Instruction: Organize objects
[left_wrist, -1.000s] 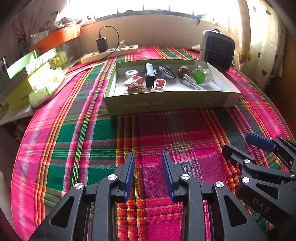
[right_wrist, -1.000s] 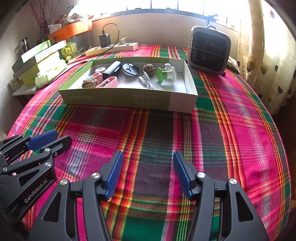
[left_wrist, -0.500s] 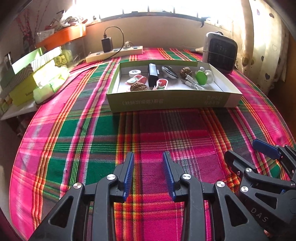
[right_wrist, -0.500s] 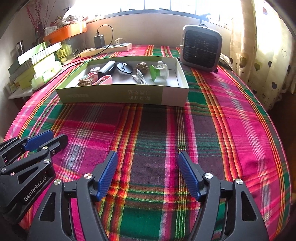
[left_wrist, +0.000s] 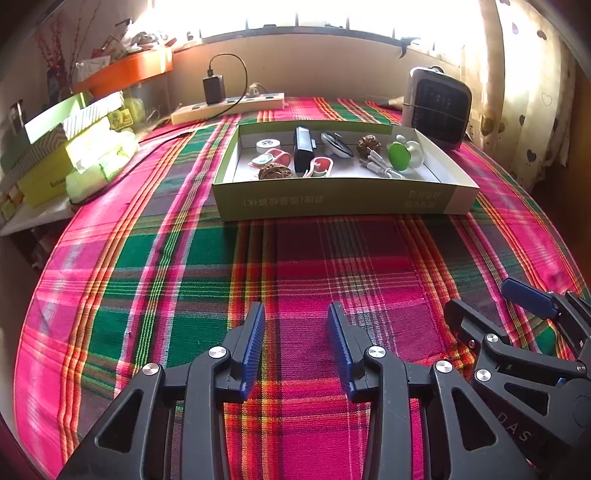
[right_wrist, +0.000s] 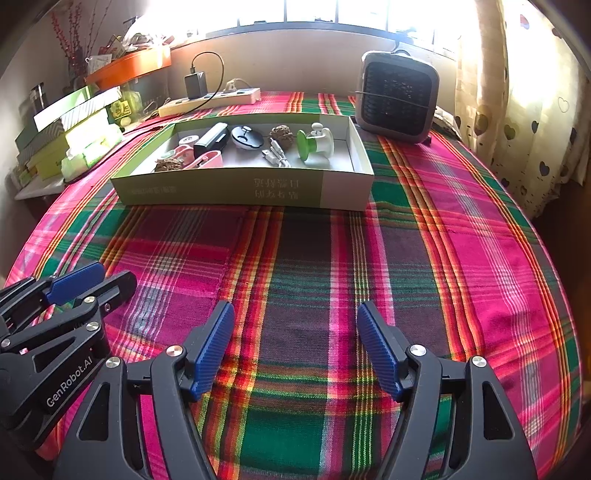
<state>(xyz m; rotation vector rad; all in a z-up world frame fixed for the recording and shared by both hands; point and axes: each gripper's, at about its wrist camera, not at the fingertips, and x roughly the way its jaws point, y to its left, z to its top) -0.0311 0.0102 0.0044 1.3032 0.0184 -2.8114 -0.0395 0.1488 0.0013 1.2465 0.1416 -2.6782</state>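
A shallow green and white cardboard box (left_wrist: 332, 201) (right_wrist: 221, 192) stands on the plaid tablecloth, far ahead of both grippers. It holds several small objects: a black rectangular device (left_wrist: 303, 147) (right_wrist: 211, 139), a green round suction piece (left_wrist: 399, 156) (right_wrist: 303, 144), a white cable (left_wrist: 380, 166) (right_wrist: 275, 157), two walnuts (left_wrist: 275, 171) (right_wrist: 281, 132), a tape roll (left_wrist: 268, 145) and pink items (left_wrist: 320, 166). My left gripper (left_wrist: 296, 345) is open and empty above the cloth. My right gripper (right_wrist: 295, 345) is open wider and empty, beside the left one.
A grey fan heater (left_wrist: 437, 107) (right_wrist: 399, 96) stands behind the box at the right. A power strip with a charger (left_wrist: 229, 105) (right_wrist: 210, 99) lies at the back. Stacked green boxes (left_wrist: 62, 147) (right_wrist: 70, 136) sit at the left edge. A curtain (right_wrist: 517, 92) hangs on the right.
Both grippers have drawn back from the box and risen a little. The right gripper's jaws have opened wider. The left gripper's jaws have opened slightly.
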